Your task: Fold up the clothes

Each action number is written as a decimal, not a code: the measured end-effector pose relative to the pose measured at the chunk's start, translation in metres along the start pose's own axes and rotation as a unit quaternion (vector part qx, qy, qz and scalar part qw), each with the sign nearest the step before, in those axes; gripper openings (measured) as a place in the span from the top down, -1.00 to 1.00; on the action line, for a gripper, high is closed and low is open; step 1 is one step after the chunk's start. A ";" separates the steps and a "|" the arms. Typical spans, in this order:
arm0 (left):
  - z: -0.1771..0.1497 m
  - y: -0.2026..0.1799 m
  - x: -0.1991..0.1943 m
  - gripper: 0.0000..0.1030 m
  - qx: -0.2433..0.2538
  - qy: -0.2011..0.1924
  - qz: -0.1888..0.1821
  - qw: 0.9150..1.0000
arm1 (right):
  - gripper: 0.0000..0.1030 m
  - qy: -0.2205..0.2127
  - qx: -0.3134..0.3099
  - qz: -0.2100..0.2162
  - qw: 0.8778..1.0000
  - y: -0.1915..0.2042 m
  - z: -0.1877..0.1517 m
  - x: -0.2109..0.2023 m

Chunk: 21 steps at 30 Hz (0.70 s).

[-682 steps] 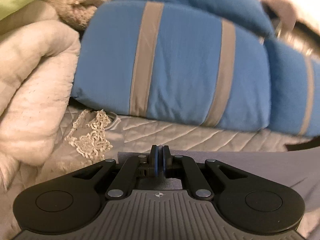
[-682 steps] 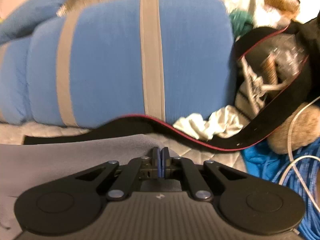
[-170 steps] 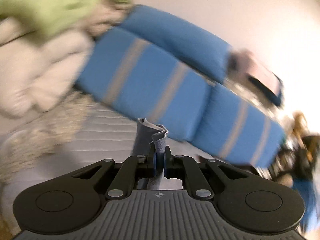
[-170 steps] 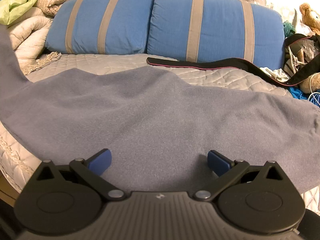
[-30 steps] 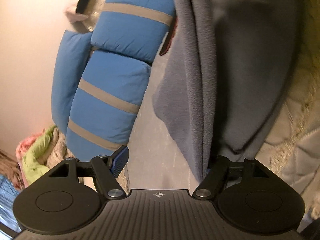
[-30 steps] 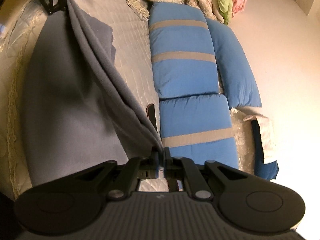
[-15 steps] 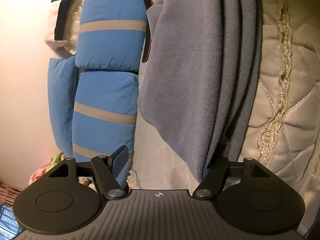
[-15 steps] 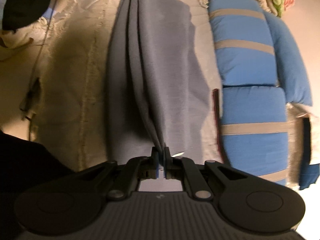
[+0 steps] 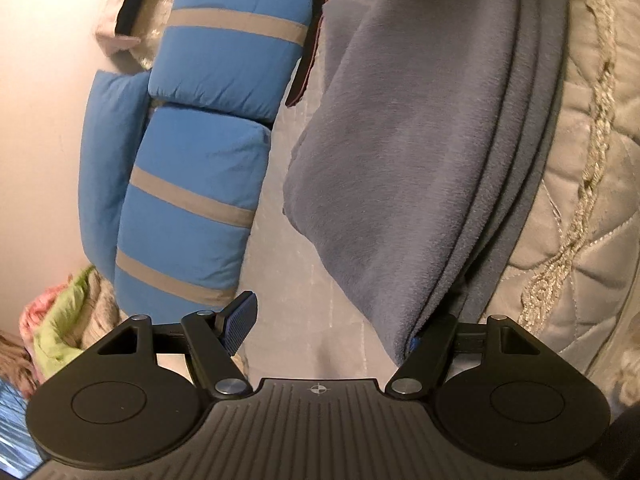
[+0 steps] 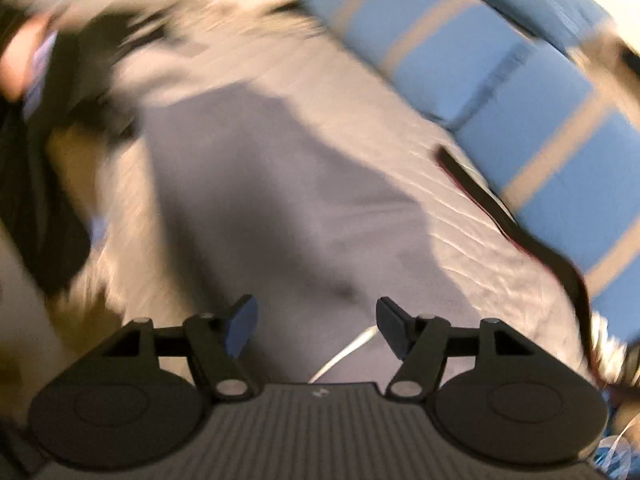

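Observation:
A grey fleece cloth (image 9: 420,152) lies folded lengthwise in several layers on the quilted bed. My left gripper (image 9: 328,322) is open, its jaws wide apart; the cloth's near corner rests against the right finger (image 9: 430,340). In the right wrist view, which is motion-blurred, the grey cloth (image 10: 280,208) lies flat on the bed ahead. My right gripper (image 10: 316,320) is open and empty above it.
Blue cushions with tan stripes (image 9: 200,184) (image 10: 540,120) line the far side of the bed. A black strap with red edging (image 10: 500,216) lies beside them. The beige quilted bedspread (image 9: 592,184) has an embroidered border. A white cable (image 10: 344,354) runs under the right gripper.
My right gripper has opened and let go of the cloth's folded edge, and it swings fast. The cloth now lies flat. My left gripper stays open beside the cloth's corner.

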<state>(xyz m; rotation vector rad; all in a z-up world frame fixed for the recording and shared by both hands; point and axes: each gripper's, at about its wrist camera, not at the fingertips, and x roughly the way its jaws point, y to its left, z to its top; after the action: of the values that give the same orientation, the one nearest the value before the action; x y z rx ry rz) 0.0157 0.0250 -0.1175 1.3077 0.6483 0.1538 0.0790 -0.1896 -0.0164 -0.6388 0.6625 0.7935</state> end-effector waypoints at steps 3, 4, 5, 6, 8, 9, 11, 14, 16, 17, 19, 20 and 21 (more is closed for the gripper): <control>-0.002 0.002 0.001 -0.32 -0.016 0.002 -0.009 1.000 | -0.44 0.002 0.042 0.032 0.999 -0.019 0.000 0.017; -0.002 0.003 0.002 -0.32 -0.020 0.003 -0.011 1.000 | -0.43 0.003 0.055 0.043 0.998 -0.026 -0.001 0.022; -0.003 0.004 0.003 -0.32 -0.027 0.004 -0.015 1.000 | -0.42 0.003 0.069 0.054 0.996 -0.032 -0.001 0.028; -0.004 0.006 0.003 -0.32 -0.034 0.005 -0.020 0.999 | -0.41 0.004 0.083 0.064 0.994 -0.039 -0.001 0.033; -0.005 0.009 0.004 -0.33 -0.049 0.007 -0.030 0.998 | -0.35 0.006 0.111 0.086 0.990 -0.052 -0.001 0.044; -0.006 0.011 0.005 -0.33 -0.056 0.008 -0.035 0.998 | -0.34 0.006 0.124 0.096 0.988 -0.058 -0.001 0.050; -0.007 0.016 0.007 -0.34 -0.069 0.011 -0.045 0.997 | -0.15 0.010 0.134 0.115 0.984 -0.064 -0.002 0.058; -0.009 0.024 0.010 -0.42 -0.089 0.014 -0.059 0.994 | 0.72 0.024 0.110 0.134 0.985 -0.054 -0.005 0.061; -0.011 0.029 0.012 -0.43 -0.103 0.017 -0.069 0.992 | 0.87 0.025 0.093 0.136 0.986 -0.049 -0.004 0.060; -0.011 0.032 0.013 -0.43 -0.109 0.018 -0.073 0.991 | 0.89 0.025 0.085 0.136 0.987 -0.046 -0.003 0.060; -0.013 0.037 0.015 -0.43 -0.123 0.021 -0.083 0.989 | 0.90 0.015 0.078 0.123 0.989 -0.047 0.001 0.054; -0.013 0.039 0.015 -0.42 -0.128 0.022 -0.087 0.988 | 0.91 0.009 0.075 0.116 0.990 -0.048 0.003 0.051; -0.013 0.038 0.015 -0.42 -0.126 0.022 -0.085 0.988 | 0.91 0.003 0.072 0.109 0.991 -0.049 0.005 0.048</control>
<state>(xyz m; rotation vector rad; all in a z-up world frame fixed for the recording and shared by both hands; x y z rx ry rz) 0.0306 0.0531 -0.0886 1.0040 0.7490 0.1206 0.1450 -0.1923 -0.0359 -0.4413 0.7974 0.9366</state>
